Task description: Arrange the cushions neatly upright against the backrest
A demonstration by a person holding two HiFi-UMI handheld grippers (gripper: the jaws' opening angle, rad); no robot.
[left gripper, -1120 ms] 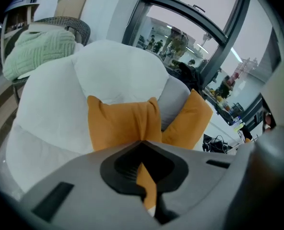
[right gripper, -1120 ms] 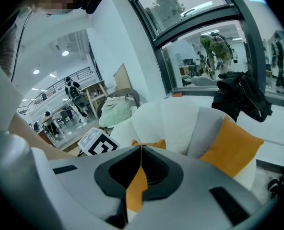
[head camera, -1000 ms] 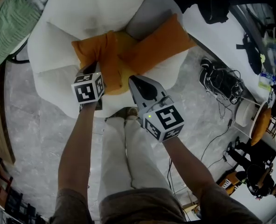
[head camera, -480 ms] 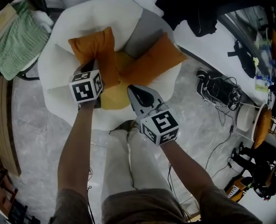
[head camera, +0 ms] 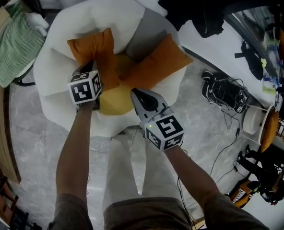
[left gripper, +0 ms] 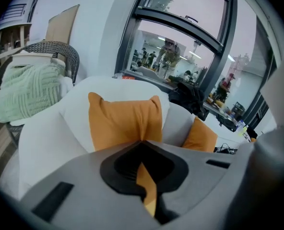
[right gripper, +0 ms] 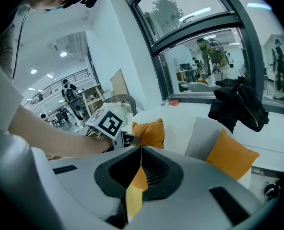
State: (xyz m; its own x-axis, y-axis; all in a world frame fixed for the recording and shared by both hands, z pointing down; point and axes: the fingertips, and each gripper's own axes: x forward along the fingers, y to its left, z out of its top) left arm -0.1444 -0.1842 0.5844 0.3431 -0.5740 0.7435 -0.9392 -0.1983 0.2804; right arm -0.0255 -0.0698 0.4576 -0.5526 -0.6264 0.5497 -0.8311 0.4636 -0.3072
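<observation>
orange cushion (head camera: 96,47) in clenched left fingers (left gripper: 125,169); right fingers (right gripper: 115,174) clenched by yellow cushion (head camera: 114,99), green throw (head camera: 12,44) aside

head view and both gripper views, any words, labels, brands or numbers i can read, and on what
None can be read.
The left marker cube and the right marker cube bear only black-and-white square patterns, no letters or digits.
Anything smaller in the background is too small or blurred to read.

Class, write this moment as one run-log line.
left gripper shut on left cushion, upright at backrest | right gripper shut, at yellow cushion | right cushion tilted
</observation>
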